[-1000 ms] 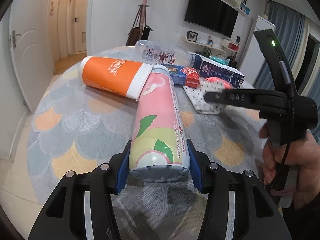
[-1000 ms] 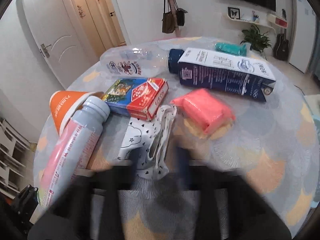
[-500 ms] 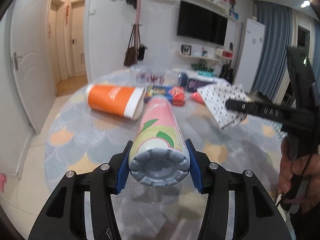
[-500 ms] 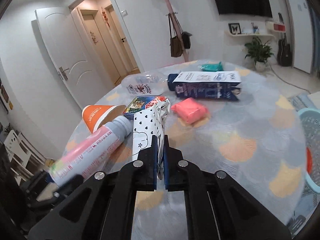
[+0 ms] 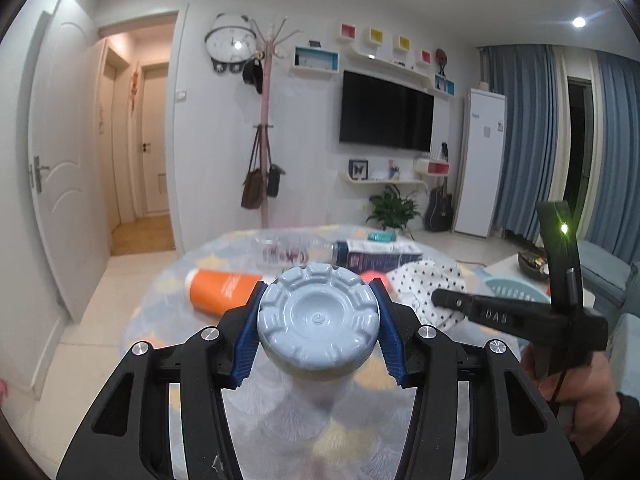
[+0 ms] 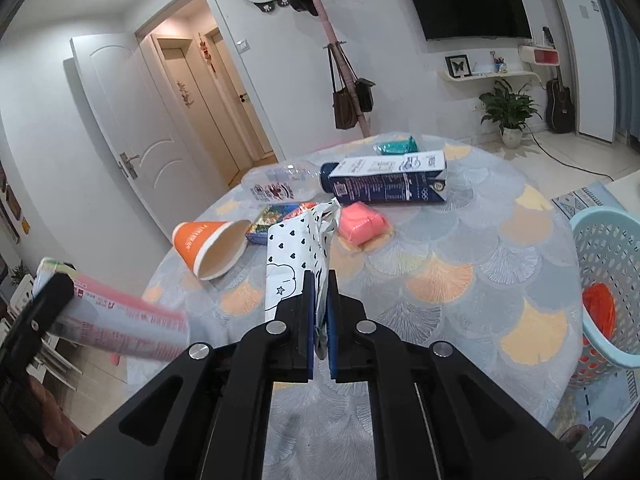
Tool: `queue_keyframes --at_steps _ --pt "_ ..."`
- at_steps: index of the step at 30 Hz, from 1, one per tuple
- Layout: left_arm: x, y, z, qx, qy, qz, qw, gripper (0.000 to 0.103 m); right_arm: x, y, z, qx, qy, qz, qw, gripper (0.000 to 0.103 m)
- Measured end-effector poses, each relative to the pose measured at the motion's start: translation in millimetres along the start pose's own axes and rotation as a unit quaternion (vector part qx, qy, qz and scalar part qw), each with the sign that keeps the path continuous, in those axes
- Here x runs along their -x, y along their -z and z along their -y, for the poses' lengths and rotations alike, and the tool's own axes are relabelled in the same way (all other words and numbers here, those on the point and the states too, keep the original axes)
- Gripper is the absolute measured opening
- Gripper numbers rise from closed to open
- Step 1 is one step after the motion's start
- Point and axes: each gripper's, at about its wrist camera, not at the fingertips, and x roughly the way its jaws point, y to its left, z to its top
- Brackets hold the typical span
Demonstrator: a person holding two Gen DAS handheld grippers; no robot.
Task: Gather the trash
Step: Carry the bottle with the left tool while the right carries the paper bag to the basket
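Left wrist view: my left claw (image 5: 318,320) is clamped on the pink bottle (image 5: 318,320) near its base, clear of the table (image 6: 460,240). It looks rigid and light. My right claw (image 6: 319,320) pinches the limp heart-print bag (image 6: 298,256), which will flop.

bare tablecloth (image 6: 460,280) near right, orange cup (image 6: 208,246) and carton (image 6: 388,184) crowding far left
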Motion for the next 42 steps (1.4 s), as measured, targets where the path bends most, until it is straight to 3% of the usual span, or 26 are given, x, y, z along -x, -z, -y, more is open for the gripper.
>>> queue_keyframes --at_steps 9,20,32,42 --pt "21.7 -17.1 10.1 -0.010 0.010 0.034 0.9993 0.049 19.2 -3.1 -11.3 0.025 0.011 0.035 0.999 0.004" --pt "18.0 -17.3 12.0 -0.009 0.004 0.028 0.9996 0.049 37.9 -6.9 -17.9 0.053 0.052 0.068 0.995 0.004" --pt "10.1 -17.4 22.1 -0.016 0.020 0.022 0.9994 0.049 49.2 -8.0 -1.9 0.051 0.074 0.085 0.992 0.004" --pt "-14.5 -20.7 61.6 -0.033 0.058 0.009 0.9977 0.049 60.4 -4.8 40.9 0.017 0.090 0.092 0.992 0.004"
